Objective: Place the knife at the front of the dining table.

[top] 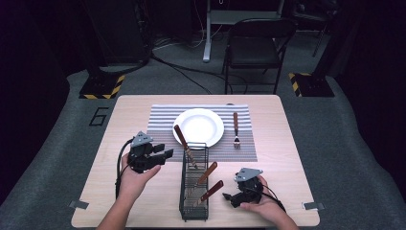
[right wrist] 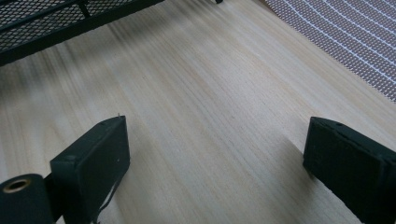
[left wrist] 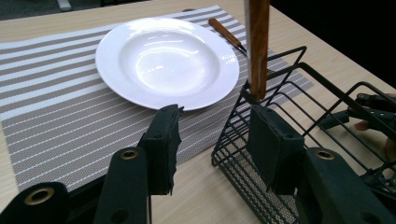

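Nearest to us, our left claw [left wrist: 212,140] stands with its two black pads partly apart and nothing between them; we hold it that way, we judge, to line it up on the wooden-handled utensil [left wrist: 258,46] rising straight ahead of it, just beyond its pads, from the far end of the wire caddy [left wrist: 289,116]. That handle leans against the caddy's rim, which keeps it upright and easy to pinch. Two more wooden handles [top: 207,173] lean in the caddy, between our two claws. Beyond the left claw lies the white plate [left wrist: 166,60] on the striped placemat [left wrist: 51,121], with a fork [top: 236,129] already laid beside it, so we take the job as laying a place setting. Our right claw [right wrist: 215,163] waits wide open and empty, low over bare tabletop [right wrist: 210,93].
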`<state>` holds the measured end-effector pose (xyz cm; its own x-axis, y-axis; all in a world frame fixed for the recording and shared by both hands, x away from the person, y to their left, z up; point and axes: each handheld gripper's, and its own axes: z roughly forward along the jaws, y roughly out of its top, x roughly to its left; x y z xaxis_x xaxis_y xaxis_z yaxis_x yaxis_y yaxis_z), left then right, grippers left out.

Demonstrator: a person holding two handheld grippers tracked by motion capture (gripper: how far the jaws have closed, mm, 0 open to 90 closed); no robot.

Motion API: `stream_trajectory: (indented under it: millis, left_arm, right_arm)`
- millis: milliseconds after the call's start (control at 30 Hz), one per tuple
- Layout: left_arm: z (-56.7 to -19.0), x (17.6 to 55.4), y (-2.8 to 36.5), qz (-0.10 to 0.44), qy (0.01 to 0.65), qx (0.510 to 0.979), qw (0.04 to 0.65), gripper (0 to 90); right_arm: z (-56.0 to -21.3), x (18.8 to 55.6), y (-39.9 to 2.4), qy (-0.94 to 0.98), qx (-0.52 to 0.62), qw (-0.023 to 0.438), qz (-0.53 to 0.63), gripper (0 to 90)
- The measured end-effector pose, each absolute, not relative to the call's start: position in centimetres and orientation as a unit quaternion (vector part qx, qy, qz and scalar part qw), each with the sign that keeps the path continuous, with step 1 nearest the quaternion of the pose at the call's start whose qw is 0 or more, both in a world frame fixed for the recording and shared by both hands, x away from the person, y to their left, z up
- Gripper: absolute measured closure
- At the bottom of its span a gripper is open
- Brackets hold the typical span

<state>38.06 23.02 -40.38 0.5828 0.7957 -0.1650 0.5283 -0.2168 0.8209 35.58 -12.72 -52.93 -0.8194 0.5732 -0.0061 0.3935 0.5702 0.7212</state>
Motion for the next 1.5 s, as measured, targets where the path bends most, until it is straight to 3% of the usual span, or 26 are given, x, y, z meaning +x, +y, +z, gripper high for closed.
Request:
stream_trajectory:
  millis: [667,1133,1500]
  left_arm:
    - [-40.8,39.4,19.9,0.137,0.415,0.766,0.471,56.7]
    - [-41.4,39.9,18.7,0.145,0.41,0.77,0.467,70.7]
    - [-41.4,39.4,18.5,0.156,0.411,0.766,0.47,75.2]
  right_arm:
    - [-52.9,35.6,-12.7,0.878,0.275,0.12,0.373,6.3]
    - [-52.9,35.6,-12.7,0.878,0.276,0.12,0.373,6.3]
    - [-52.9,35.6,-12.7,0.878,0.276,0.12,0.373,6.3]
